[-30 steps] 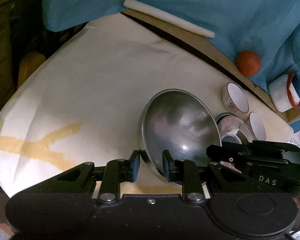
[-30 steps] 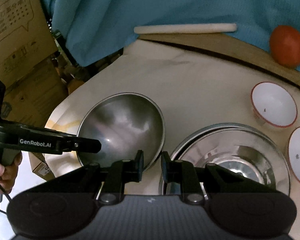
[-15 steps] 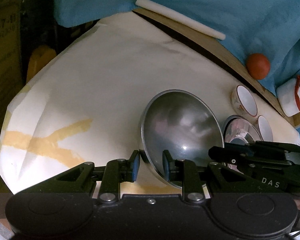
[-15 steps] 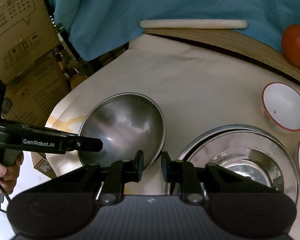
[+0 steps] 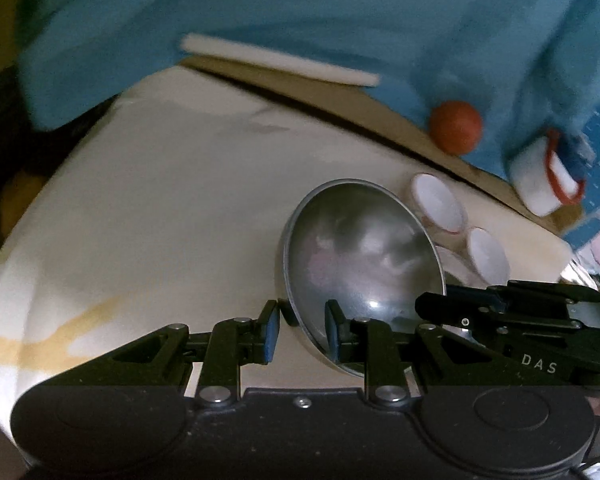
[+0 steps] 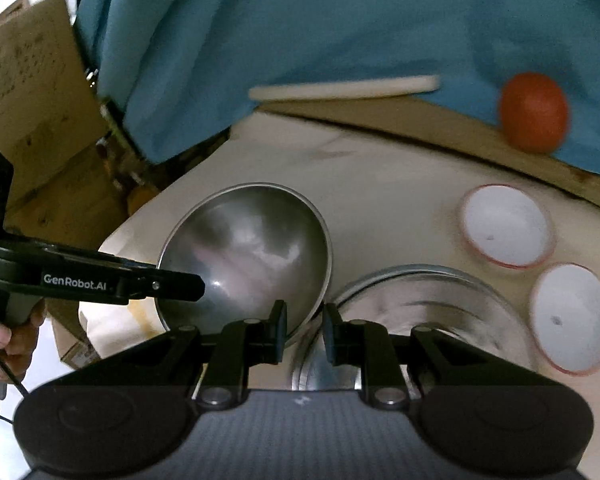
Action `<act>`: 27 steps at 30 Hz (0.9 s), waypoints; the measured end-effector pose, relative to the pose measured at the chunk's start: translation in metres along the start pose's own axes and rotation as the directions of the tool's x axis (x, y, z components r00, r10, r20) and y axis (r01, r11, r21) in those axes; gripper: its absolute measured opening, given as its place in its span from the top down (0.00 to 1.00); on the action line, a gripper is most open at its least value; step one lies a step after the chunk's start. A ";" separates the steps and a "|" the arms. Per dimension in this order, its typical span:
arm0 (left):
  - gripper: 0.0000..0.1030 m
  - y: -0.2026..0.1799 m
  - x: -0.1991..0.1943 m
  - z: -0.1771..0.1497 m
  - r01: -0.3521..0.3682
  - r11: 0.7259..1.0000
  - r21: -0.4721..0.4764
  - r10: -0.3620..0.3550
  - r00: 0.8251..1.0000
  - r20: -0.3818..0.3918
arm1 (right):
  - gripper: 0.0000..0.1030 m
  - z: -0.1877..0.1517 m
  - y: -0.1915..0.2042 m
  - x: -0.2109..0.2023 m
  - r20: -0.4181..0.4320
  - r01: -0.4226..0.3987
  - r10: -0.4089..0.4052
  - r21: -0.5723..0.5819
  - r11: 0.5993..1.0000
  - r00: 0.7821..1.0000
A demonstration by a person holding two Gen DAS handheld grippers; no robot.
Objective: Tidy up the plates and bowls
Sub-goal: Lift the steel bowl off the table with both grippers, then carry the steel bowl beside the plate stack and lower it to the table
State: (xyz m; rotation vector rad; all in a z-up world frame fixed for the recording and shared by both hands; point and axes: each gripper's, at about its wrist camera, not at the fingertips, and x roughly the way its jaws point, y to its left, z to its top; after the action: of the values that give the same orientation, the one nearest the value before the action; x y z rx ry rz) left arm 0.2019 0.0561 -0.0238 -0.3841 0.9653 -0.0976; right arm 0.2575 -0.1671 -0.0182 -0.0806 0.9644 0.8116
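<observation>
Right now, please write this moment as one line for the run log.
left gripper: shut on steel bowl rim | right gripper: shut on opposite rim | nested steel bowls: on table, right | white bowls: untouched

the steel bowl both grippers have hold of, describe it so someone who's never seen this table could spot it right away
Start at the table under the cream cloth, with blue fabric behind it. Near its front sit two shiny metal vessels; the steel bowl is the left, smaller one, gripped at its rim by the left gripper and right gripper. Unlike the wider metal basin and the two small red-rimmed white bowls to its right, it is deep, round and plain inside.
</observation>
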 end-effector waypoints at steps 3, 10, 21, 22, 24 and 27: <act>0.76 -0.026 0.009 0.007 0.046 0.996 0.070 -0.046 0.999 -0.015 | 0.79 -0.007 -0.015 -0.019 0.031 0.035 -0.037 0.047 0.998 0.999; 0.76 -0.095 0.035 0.012 0.173 0.957 0.234 -0.157 0.984 -0.084 | 0.79 -0.040 -0.058 -0.073 0.090 0.140 -0.160 0.199 0.970 0.983; 0.74 -0.193 0.079 -0.015 0.333 0.847 0.413 -0.236 0.934 -0.269 | 0.79 -0.113 -0.115 -0.137 0.079 0.255 -0.317 0.429 0.866 0.945; 0.74 -0.199 0.085 -0.017 0.345 0.843 0.412 -0.237 0.927 -0.290 | 0.79 -0.118 -0.118 -0.139 0.075 0.259 -0.324 0.446 0.857 0.943; 0.74 -0.208 0.094 -0.021 0.360 0.839 0.409 -0.238 0.917 -0.319 | 0.79 -0.127 -0.123 -0.143 0.068 0.263 -0.334 0.475 0.840 0.940; 0.74 -0.222 0.105 -0.029 0.369 0.830 0.418 -0.228 0.909 -0.349 | 0.79 -0.140 -0.133 -0.148 0.052 0.271 -0.341 0.499 0.823 0.939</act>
State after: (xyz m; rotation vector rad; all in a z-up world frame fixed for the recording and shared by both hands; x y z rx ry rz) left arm 0.2577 -0.1840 -0.0411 -0.0586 1.1198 -0.6890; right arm 0.2006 -0.4039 -0.0262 0.2510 0.9663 0.2540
